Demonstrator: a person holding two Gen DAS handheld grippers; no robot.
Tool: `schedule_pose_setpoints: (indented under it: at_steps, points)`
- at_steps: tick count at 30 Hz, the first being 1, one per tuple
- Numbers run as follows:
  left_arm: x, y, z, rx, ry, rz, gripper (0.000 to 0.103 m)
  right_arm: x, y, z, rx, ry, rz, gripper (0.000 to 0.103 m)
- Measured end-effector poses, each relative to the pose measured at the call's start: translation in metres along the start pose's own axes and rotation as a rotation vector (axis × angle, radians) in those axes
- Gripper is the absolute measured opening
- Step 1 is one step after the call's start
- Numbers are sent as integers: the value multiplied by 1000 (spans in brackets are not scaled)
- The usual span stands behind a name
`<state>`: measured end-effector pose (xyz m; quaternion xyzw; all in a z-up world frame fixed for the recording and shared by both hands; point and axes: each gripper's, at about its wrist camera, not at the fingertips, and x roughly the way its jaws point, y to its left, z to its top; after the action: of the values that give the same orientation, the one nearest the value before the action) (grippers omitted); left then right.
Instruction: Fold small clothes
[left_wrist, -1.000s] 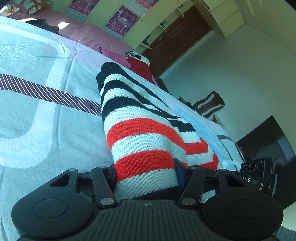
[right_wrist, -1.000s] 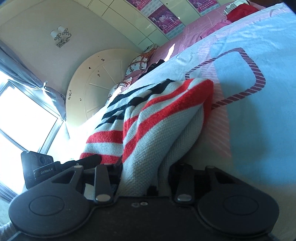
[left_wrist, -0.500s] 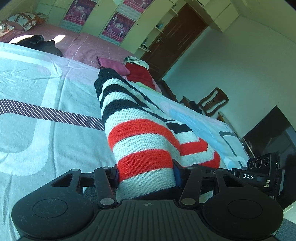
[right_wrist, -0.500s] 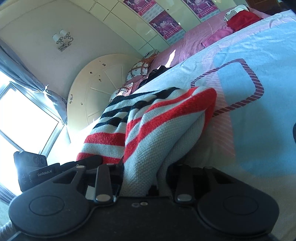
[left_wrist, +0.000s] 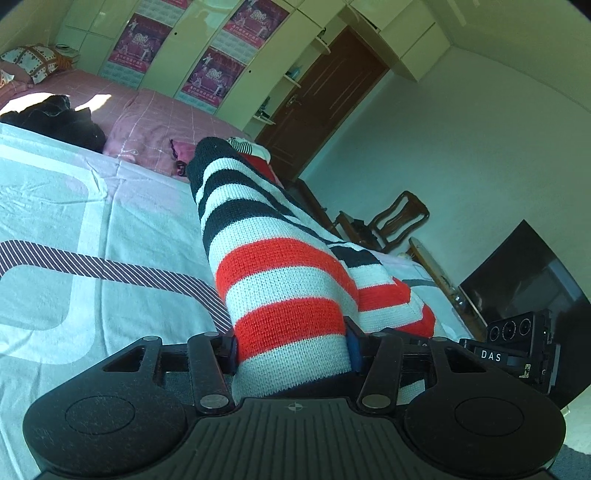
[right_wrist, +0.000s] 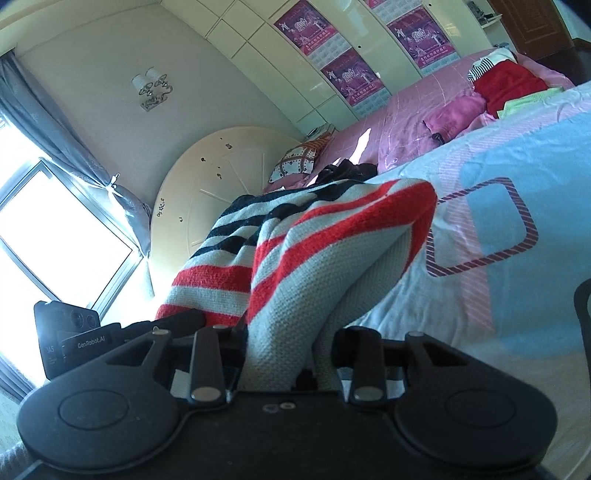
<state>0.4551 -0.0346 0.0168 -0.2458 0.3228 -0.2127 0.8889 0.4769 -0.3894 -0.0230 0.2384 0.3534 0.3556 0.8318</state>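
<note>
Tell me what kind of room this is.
A bedroom, most likely: a bed with a round headboard, a pillow beside it, and wardrobes along the wall.

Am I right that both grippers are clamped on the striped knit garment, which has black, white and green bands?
Not quite: the striped knit garment has black, white and red bands, not green, as the left wrist view shows. Both the left gripper and right gripper are clamped on it.
</note>
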Motion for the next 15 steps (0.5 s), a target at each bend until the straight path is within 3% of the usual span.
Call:
schedule_pose_setpoints:
  at_steps: [8,15]
  points:
    - [-59,39,0,-24,-48,-29,51,26,57,-6,-59,11,10,36]
    - [-133,103,0,-74,-70,5,51,86,121,-32,-87,50,42,36]
